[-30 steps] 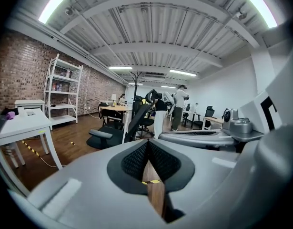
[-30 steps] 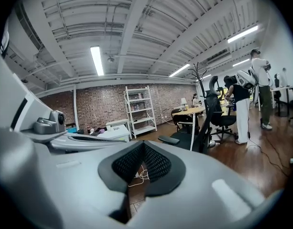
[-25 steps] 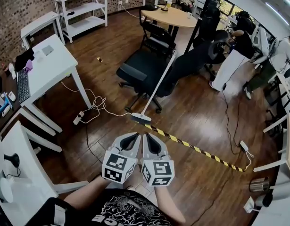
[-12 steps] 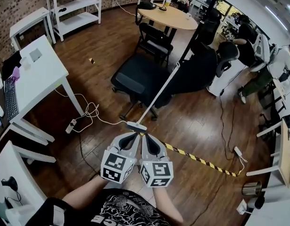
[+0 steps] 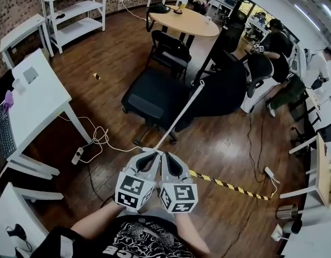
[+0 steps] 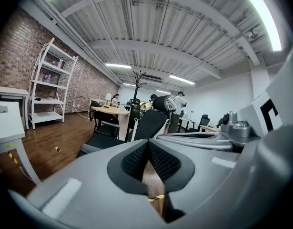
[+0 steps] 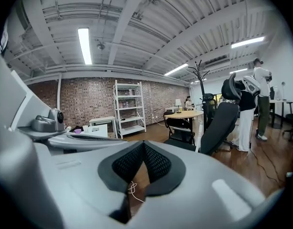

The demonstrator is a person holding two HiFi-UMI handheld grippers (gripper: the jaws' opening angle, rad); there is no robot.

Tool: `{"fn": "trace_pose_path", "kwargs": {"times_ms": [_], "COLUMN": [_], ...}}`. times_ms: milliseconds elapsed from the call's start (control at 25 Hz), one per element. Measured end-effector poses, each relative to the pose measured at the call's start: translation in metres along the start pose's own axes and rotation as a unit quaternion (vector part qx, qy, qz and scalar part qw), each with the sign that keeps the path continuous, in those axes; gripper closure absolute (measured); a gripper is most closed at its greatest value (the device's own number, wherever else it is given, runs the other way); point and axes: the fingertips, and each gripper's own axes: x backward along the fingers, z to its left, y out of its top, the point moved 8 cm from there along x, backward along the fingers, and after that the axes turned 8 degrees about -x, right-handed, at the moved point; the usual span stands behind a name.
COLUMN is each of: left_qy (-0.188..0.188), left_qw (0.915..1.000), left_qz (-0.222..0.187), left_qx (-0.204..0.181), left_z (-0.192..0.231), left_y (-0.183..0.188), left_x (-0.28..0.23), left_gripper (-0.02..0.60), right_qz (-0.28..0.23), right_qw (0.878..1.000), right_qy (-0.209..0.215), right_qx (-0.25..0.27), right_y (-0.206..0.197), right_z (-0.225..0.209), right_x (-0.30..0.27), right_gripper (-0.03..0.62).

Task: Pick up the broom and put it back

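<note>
Steep overhead; two level forward views.

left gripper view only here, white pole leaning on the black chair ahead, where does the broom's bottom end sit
Observer: In the head view the broom slants down from the black chair and ends right in front of the left gripper and right gripper.
Operator: right gripper holding anything
Observer: No, its own view shows the jaws shut and empty.
Operator: floor hazards
Observer: A white cable loops on the floor left of the grippers, running to a power strip.
</note>
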Motion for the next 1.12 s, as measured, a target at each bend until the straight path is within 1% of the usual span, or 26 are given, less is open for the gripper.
{"fn": "trace_pose_path", "kwargs": {"times_ms": [240, 480, 680, 920, 1120], "left_qy": [-0.008, -0.007, -0.006, -0.02, -0.033], "left_qw": [1.0, 0.9999, 0.9995, 0.9991, 0.9987], "left_qz": [0.004, 0.005, 0.008, 0.019, 0.024], "left_qx": [-0.003, -0.011, -0.03, -0.031, -0.031], "left_z": [0.018, 0.039, 0.06, 0.074, 0.08], "left_y": [0.0, 0.009, 0.024, 0.046, 0.056], "left_x": [-0.022, -0.06, -0.107, -0.172, -0.223], "left_gripper": [0.575, 0.575, 0.575, 0.575, 0.575], "right_qz": [-0.007, -0.015, -0.026, -0.022, -0.02], "right_qw": [1.0, 1.0, 0.999, 0.999, 0.998], "right_qy": [-0.01, -0.017, -0.018, -0.031, -0.045], "right_qx": [-0.007, -0.016, -0.019, -0.033, -0.046], "right_y": [0.004, 0.014, 0.033, 0.054, 0.061], "right_z": [-0.013, -0.041, -0.072, -0.119, -0.16], "right_x": [-0.026, -0.064, -0.105, -0.144, -0.175], "right_gripper": [0.594, 0.594, 0.594, 0.594, 0.589]}}
